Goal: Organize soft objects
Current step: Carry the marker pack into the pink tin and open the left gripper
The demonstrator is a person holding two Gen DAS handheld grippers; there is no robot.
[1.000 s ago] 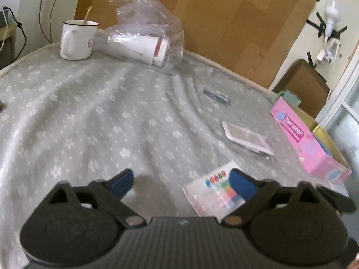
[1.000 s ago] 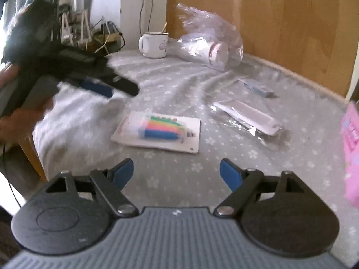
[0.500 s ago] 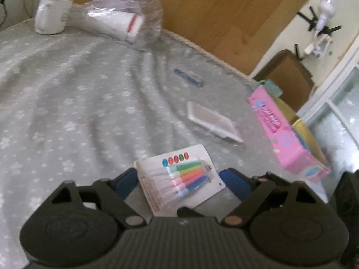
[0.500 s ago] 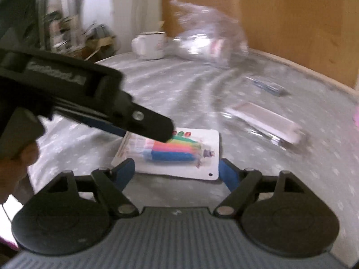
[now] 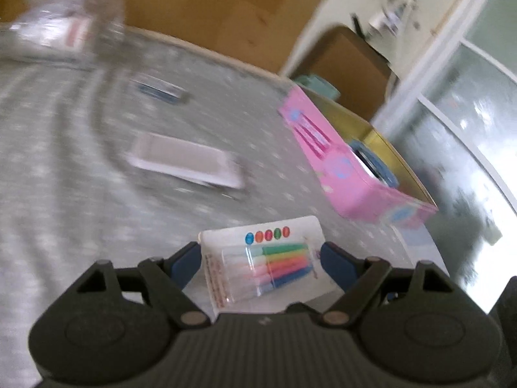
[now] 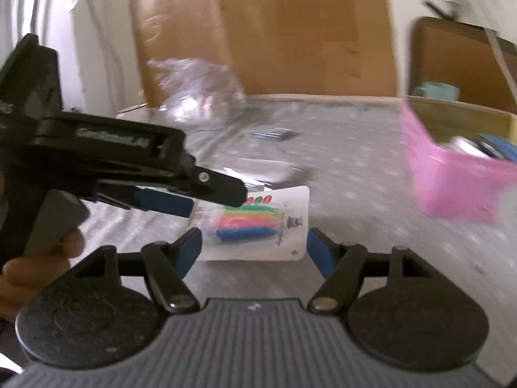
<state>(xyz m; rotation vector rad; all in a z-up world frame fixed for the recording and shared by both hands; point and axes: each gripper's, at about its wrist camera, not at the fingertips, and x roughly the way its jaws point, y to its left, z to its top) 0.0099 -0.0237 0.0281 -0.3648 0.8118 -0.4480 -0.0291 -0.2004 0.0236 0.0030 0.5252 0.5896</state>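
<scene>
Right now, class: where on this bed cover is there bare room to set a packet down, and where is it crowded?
Free: the grey cover left of the white flat packet, and the strip between that packet and the pink box. Crowded: around the marker pack, where the left gripper holds it and the right gripper is closing.

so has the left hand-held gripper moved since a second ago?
Yes. The left hand-held gripper has swung in from the left, off the bare cloth, onto the marker pack.

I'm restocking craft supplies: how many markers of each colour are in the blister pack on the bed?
Marker pack, by colour:
Green: 1
Yellow: 1
Orange: 1
Pink: 1
Blue: 1
Total: 5
</scene>
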